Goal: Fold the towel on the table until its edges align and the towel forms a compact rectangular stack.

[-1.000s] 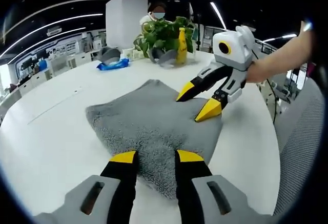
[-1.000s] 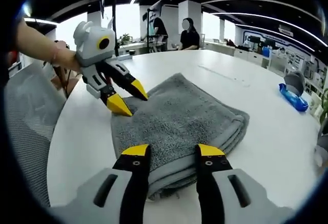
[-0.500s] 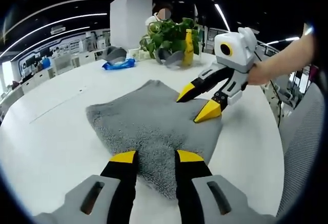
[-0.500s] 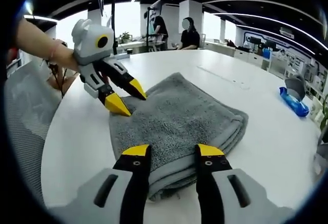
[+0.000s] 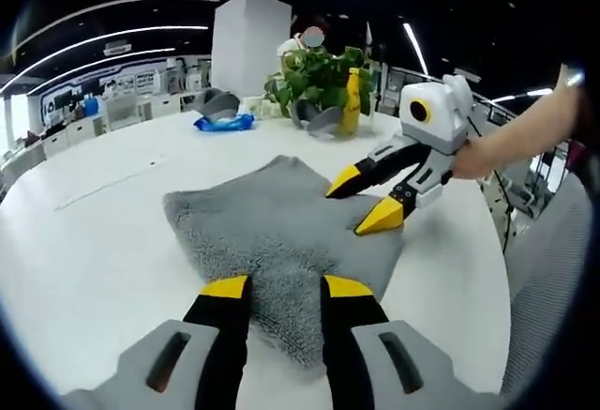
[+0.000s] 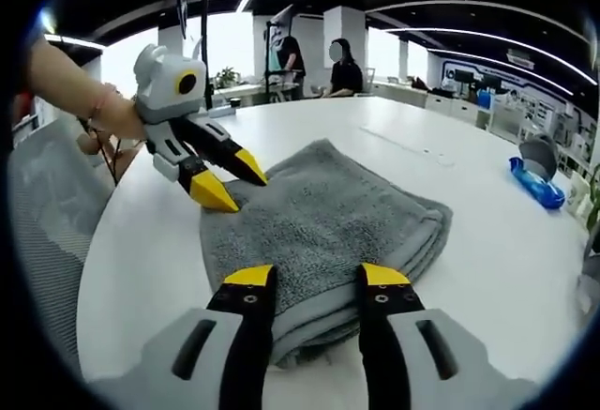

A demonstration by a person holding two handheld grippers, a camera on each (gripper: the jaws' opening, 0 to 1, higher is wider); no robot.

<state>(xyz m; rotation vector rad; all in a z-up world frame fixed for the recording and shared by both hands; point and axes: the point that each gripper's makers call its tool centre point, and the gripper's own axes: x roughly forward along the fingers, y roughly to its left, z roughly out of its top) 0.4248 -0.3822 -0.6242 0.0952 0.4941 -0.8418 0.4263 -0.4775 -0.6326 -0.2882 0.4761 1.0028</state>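
Note:
A grey towel (image 5: 267, 232) lies folded in a thick stack on the white round table (image 5: 84, 241); in the right gripper view the towel (image 6: 328, 227) shows its layered edge toward me. My left gripper (image 5: 277, 286) stands open over the towel's near corner, nothing between its yellow tips. In the right gripper view the left gripper (image 6: 230, 185) hovers at the towel's left corner. My right gripper (image 6: 314, 277) is open above the towel's near edge. From the right of the left gripper view, the right gripper (image 5: 361, 199), held by a hand, reaches over the towel's far corner.
A potted plant (image 5: 314, 72), a yellow bottle (image 5: 352, 100) and a blue packet (image 5: 223, 124) stand at the table's far side. The blue packet (image 6: 536, 180) lies right of the towel. A grey chair (image 5: 553, 269) is beside the table. People stand in the background.
Both views shifted slightly with the hands. The grippers stay open over the towel, which has not moved.

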